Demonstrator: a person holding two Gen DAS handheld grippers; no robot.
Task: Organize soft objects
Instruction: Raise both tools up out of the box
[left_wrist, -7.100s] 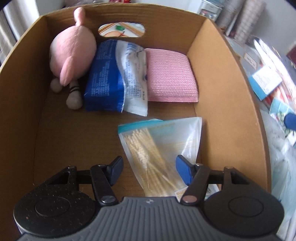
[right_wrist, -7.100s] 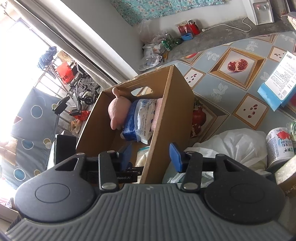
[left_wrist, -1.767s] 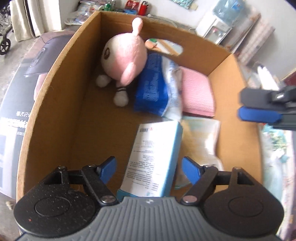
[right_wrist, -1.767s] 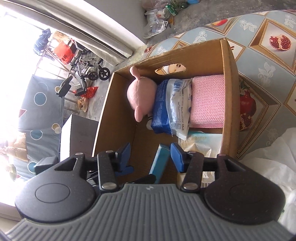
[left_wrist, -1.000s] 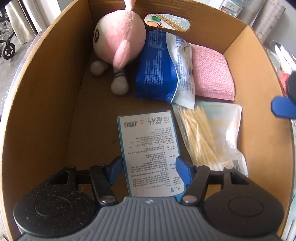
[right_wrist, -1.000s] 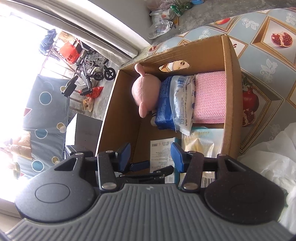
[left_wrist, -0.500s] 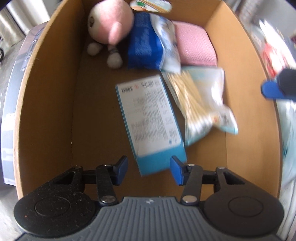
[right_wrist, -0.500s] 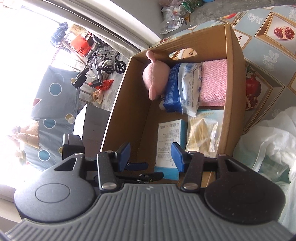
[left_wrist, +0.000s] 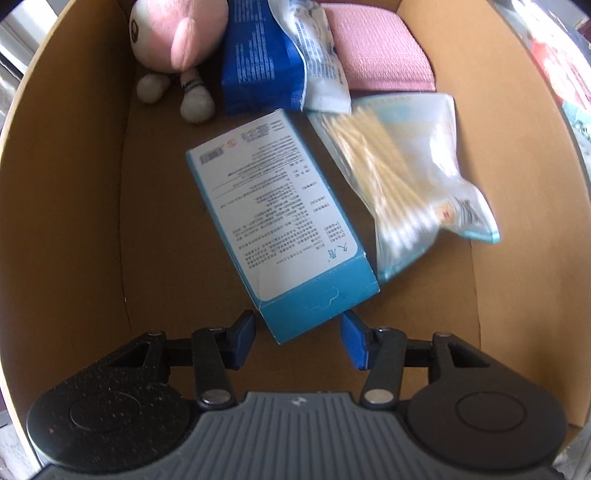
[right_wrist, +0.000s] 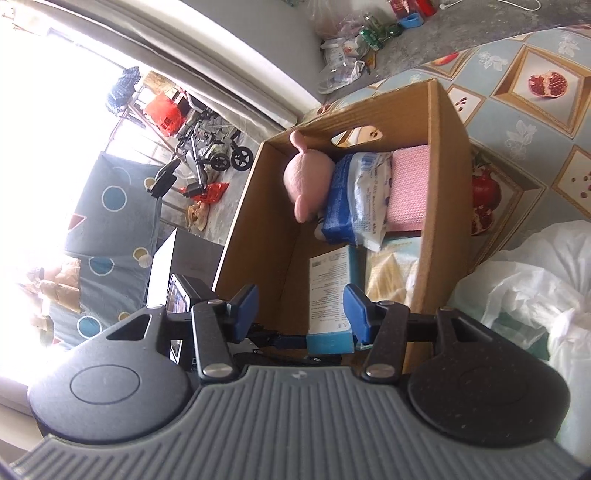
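A cardboard box (left_wrist: 66, 192) holds a pink plush toy (left_wrist: 177, 33), a blue-and-white soft pack (left_wrist: 266, 59), a pink folded cloth (left_wrist: 380, 51), a clear bag of cotton swabs (left_wrist: 402, 166) and a light-blue carton (left_wrist: 280, 206) lying flat and skewed on the floor. My left gripper (left_wrist: 298, 339) is open and empty just behind the carton's near end. My right gripper (right_wrist: 301, 314) is open and empty above the box's near end (right_wrist: 432, 206); the carton also shows in this view (right_wrist: 328, 291).
The box stands on a patterned cloth with pomegranate prints (right_wrist: 532, 110). White plastic bags (right_wrist: 524, 288) lie to the right of the box. A dark box (right_wrist: 188, 266) and floor clutter with a wheeled frame (right_wrist: 218, 151) lie to the left.
My left gripper has let go of the light-blue carton and drawn back; the carton now lies skewed on the box floor. My right gripper has drifted back slightly.
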